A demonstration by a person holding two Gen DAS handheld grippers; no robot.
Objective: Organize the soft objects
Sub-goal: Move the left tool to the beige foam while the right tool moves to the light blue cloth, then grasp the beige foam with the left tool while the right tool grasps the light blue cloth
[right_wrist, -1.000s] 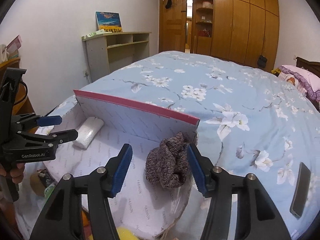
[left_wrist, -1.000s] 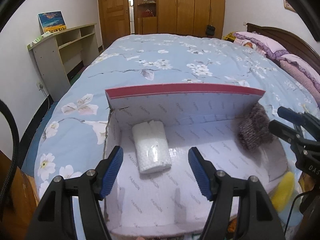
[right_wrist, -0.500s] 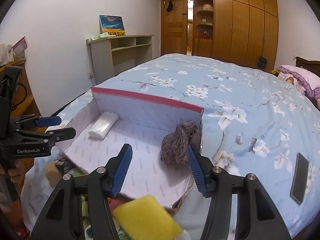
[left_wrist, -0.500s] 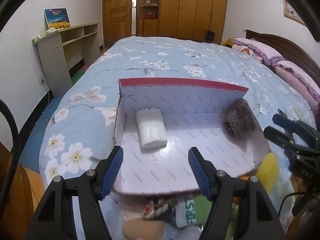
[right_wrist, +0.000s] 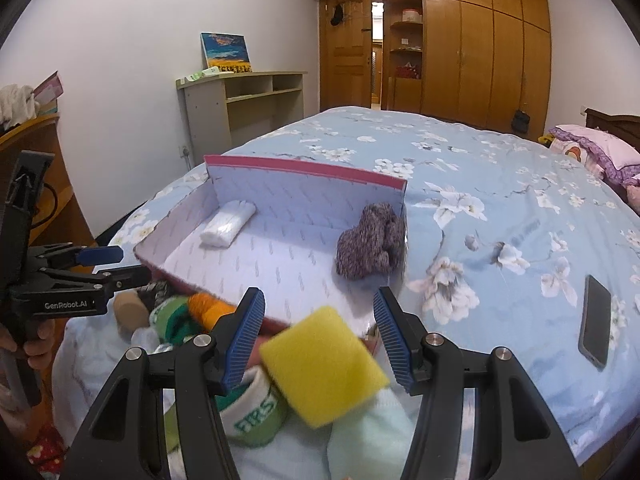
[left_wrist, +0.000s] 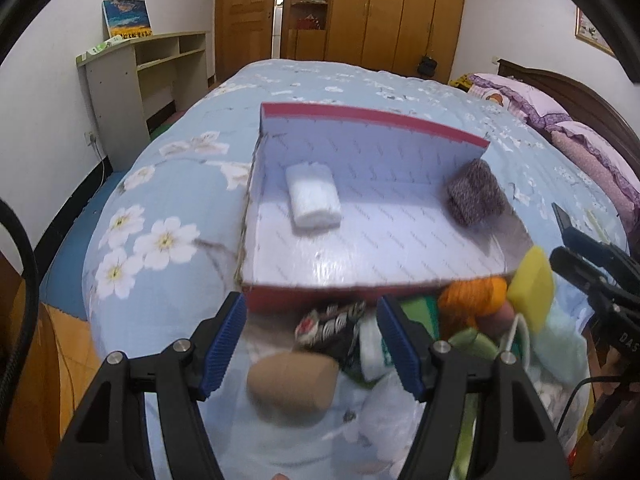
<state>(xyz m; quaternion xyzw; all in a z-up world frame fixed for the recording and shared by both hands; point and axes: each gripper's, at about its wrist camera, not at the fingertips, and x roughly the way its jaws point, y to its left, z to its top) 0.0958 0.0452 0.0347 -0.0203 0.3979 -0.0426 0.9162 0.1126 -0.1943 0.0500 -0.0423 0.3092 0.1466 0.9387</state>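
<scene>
Only a small part of the sorting looks done. The shallow box (left_wrist: 360,240), with its red rim and white lining, sits on the flowered bedspread (left_wrist: 160,240) in the middle of both views, and it holds just two things: a white rolled cloth (left_wrist: 314,200) at its upper left corner and a knitted purple-grey bundle (left_wrist: 474,192) at its upper right, well apart, with the floor between them bare. The rest waits in a loose pile along the bottom of both frames, just in front of the box's near wall: a yellow sponge (right_wrist: 322,364), an orange ball of yarn (left_wrist: 472,296), a tan roll (left_wrist: 290,378), a black-and-white patterned piece (left_wrist: 332,328), a green and white sock (right_wrist: 256,416) and a pale mint cloth (right_wrist: 372,436). The left gripper (left_wrist: 312,344) hangs over the pile with its jaws spread and nothing between the pads; the right gripper (right_wrist: 320,332) is likewise spread and empty, with the sponge lying below and just beyond its gap, untouched. By my reckoning most of the work is ahead, and the next item has not yet been picked.
</scene>
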